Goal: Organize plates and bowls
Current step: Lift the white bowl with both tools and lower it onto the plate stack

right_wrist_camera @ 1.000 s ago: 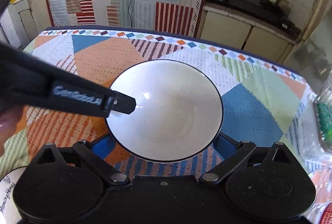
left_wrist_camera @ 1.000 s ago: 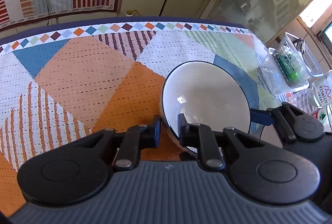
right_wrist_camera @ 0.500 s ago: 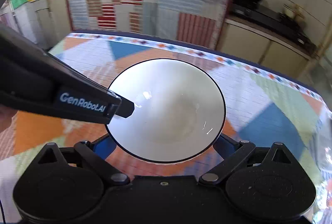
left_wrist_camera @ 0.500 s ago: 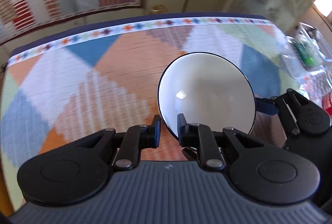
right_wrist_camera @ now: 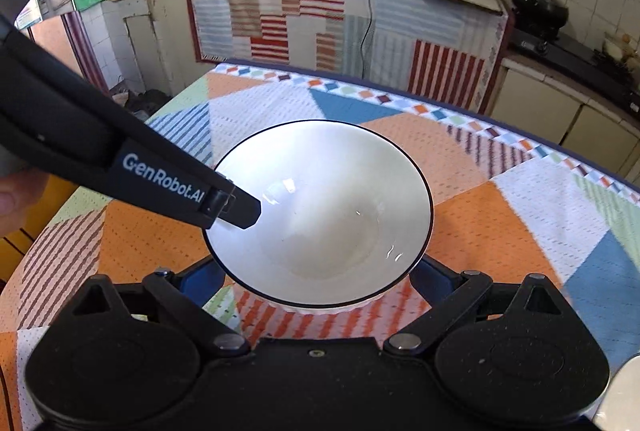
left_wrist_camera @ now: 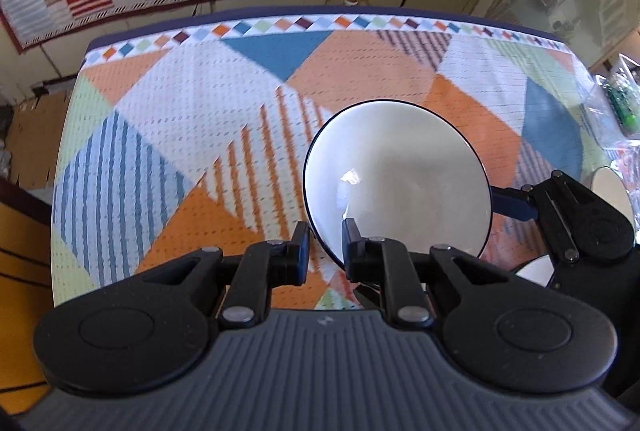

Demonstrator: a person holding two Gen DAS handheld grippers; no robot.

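A white bowl with a dark rim (left_wrist_camera: 400, 179) (right_wrist_camera: 324, 207) is held above the patterned tablecloth (left_wrist_camera: 200, 135). My left gripper (left_wrist_camera: 325, 249) is shut on the bowl's near left rim, one finger inside and one outside; its finger (right_wrist_camera: 236, 205) shows in the right wrist view. My right gripper (right_wrist_camera: 316, 279) has its jaws wide apart around the bowl's lower body, blue pads (right_wrist_camera: 200, 277) on either side; contact is unclear. The right gripper also shows in the left wrist view (left_wrist_camera: 516, 205).
Other white dishes (left_wrist_camera: 612, 187) (right_wrist_camera: 620, 391) lie at the right of the table. Clear plastic containers (left_wrist_camera: 620, 103) stand at the far right edge. The table's left edge drops to the floor (left_wrist_camera: 24, 231). Kitchen counter and cabinets (right_wrist_camera: 360, 19) stand behind.
Both grippers and the bowl have moved left across the table; the view now shows the table's left edge. The grip on the bowl is unchanged.
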